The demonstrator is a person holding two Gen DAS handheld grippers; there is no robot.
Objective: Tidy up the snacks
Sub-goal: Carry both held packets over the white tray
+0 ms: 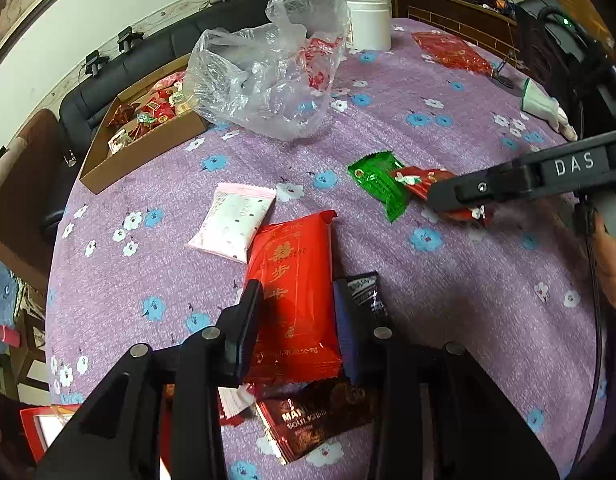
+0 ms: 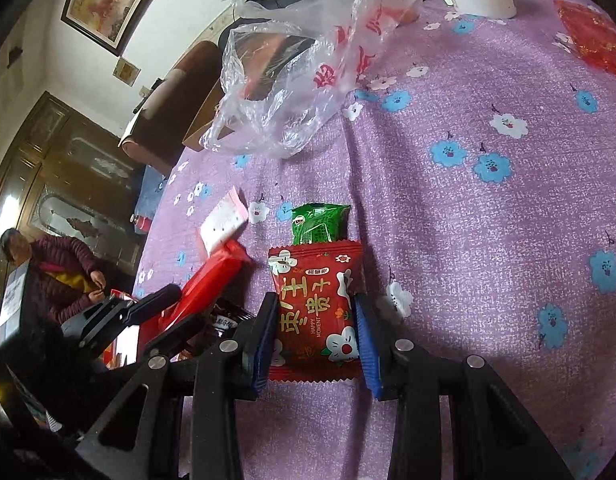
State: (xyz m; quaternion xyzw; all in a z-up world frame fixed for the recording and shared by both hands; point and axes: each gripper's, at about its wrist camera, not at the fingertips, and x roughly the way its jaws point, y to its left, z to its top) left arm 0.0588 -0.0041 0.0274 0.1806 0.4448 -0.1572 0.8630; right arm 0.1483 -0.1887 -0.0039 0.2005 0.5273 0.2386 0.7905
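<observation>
My left gripper point(image 1: 298, 300) is shut on a large red snack packet point(image 1: 294, 292) and holds it over the purple flowered tablecloth point(image 1: 447, 280). My right gripper point(image 2: 315, 312) is shut on a small red packet with white flowers point(image 2: 317, 308); in the left wrist view that gripper point(image 1: 447, 196) reaches in from the right. A green packet point(image 1: 377, 182) lies just beyond it, also seen in the right wrist view point(image 2: 317, 222). A pink-white packet point(image 1: 232, 220), a dark brown packet point(image 1: 308, 420) and a black packet point(image 1: 367, 290) lie on the cloth.
A cardboard box point(image 1: 148, 152) with several wrapped candies stands at the table's far left edge. A crumpled clear plastic bag point(image 1: 268, 68) lies next to it. A white jar point(image 1: 367, 20) and a red foil bag point(image 1: 451, 50) are at the back. A person point(image 2: 56, 272) sits beyond the table.
</observation>
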